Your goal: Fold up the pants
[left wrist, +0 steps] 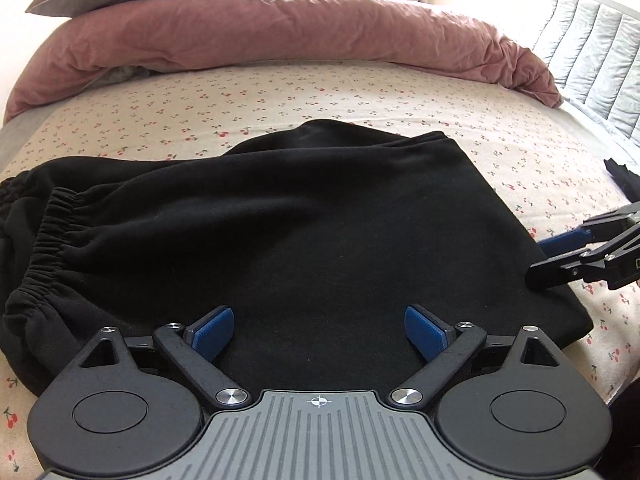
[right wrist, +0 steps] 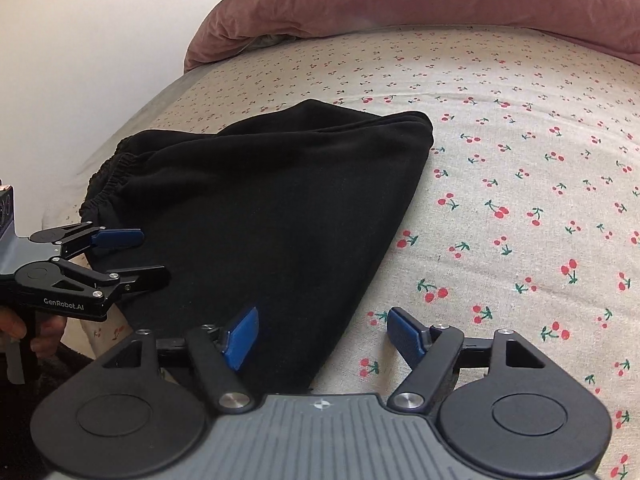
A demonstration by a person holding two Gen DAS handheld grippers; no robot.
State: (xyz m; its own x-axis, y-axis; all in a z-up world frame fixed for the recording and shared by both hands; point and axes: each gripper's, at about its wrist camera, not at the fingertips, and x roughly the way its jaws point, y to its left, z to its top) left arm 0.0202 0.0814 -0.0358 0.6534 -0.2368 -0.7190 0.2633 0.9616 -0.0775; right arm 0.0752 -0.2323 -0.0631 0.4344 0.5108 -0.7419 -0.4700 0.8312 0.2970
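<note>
Now both released: left gripper [left wrist: 319, 330] and right gripper [right wrist: 322, 334] gape empty over near edge of folded black pants [left wrist: 288, 216] on cherry-print sheet [right wrist: 520, 160]. Next fold, I judge: pinch corners evenly, lift together.

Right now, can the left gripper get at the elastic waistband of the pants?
Probably yes. The left gripper hangs open over the black pants, holding nothing, and the gathered waistband lies exposed off to its left on the cherry-print sheet, with nothing covering it.
</note>
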